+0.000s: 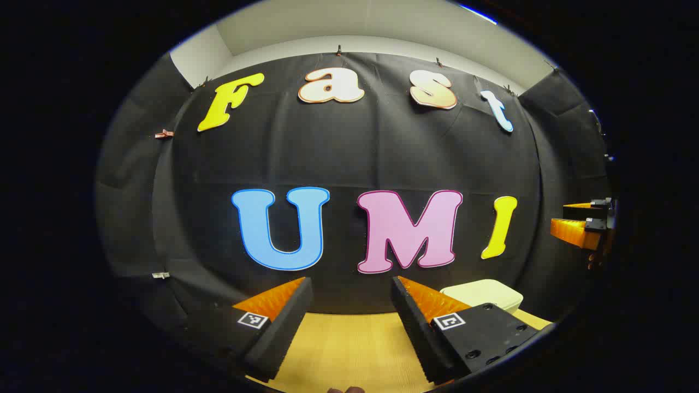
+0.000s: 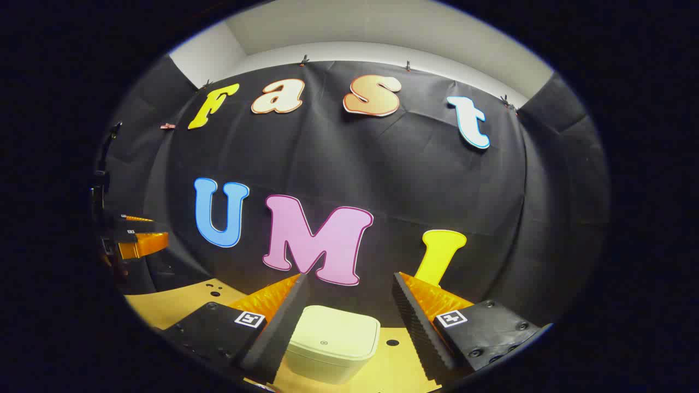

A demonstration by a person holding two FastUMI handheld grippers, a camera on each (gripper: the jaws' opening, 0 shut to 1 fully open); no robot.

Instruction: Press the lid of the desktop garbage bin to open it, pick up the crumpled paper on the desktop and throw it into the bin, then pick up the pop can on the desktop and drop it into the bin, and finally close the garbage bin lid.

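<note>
Bin (image 2: 332,344), a pale smooth-plastic box with rounded corners and lid down, sits on the wooden desktop (image 2: 164,308) between my right gripper (image 2: 349,297) fingers, so with both grippers' jaws apart and empty, I'd press one ribbed fingertip squarely on the lid's centre mark.

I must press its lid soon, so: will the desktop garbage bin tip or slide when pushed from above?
The desktop garbage bin looks squat and broad-based on the table, so tipping seems unlikely. Its smooth plastic shell looks light, so an off-centre press might slide it. The lid looks shut and rigid.
</note>
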